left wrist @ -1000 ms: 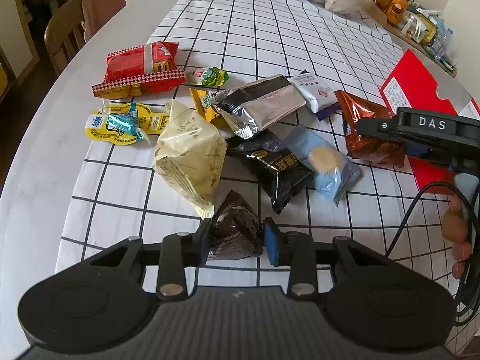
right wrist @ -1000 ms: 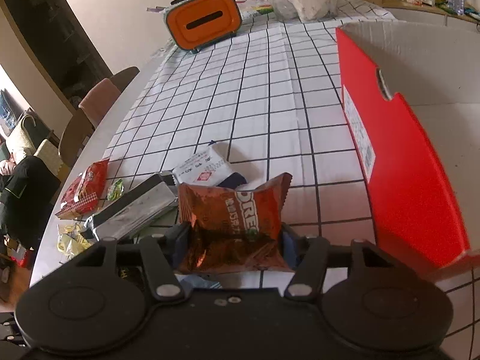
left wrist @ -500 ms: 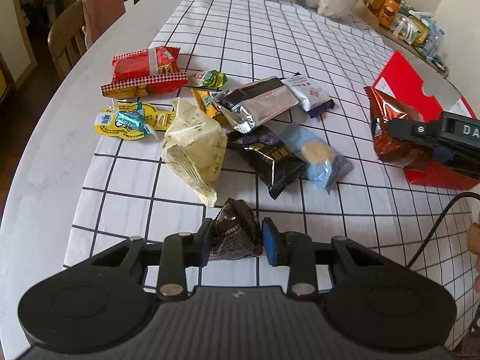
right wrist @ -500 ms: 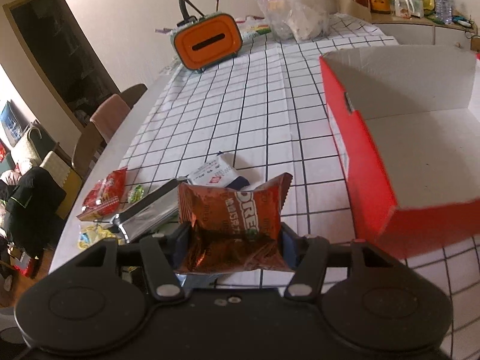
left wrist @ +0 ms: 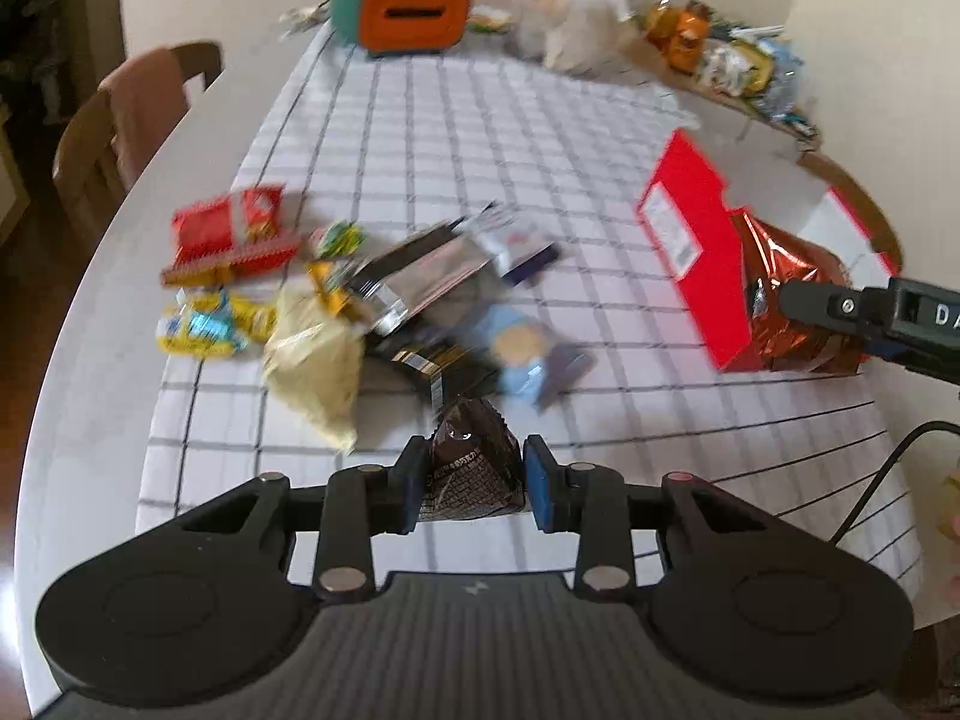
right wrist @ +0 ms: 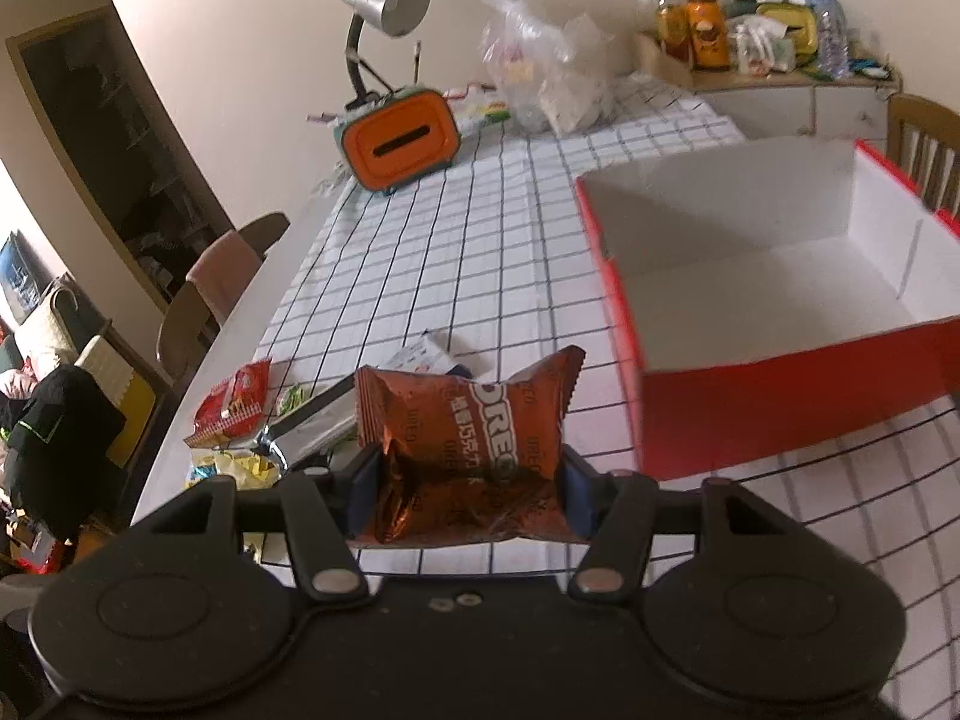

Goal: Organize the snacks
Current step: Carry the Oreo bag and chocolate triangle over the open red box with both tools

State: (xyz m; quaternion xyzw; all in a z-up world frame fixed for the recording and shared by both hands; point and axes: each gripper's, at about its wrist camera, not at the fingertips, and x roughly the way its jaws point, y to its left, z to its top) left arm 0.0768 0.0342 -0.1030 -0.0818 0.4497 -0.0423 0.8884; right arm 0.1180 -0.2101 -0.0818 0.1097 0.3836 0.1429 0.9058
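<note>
The open red cardboard box with white inside (right wrist: 780,276) sits empty on the counter. Just beside its near wall, the right gripper (right wrist: 468,492) has its fingers part-closed, pinching a crinkled copper-brown foil Oreo packet (right wrist: 465,438). Farther from the box, the left gripper (left wrist: 474,489) clamps a small dark pyramid-shaped wrapper (left wrist: 471,468). Either slippery pack could slide free short of the box.

The right gripper (right wrist: 469,495) clamps a brown Oreo packet (right wrist: 467,450) above the checked tablecloth (right wrist: 480,252). The open red box (right wrist: 780,384) sits just right, other snacks (right wrist: 240,414) lie left.
</note>
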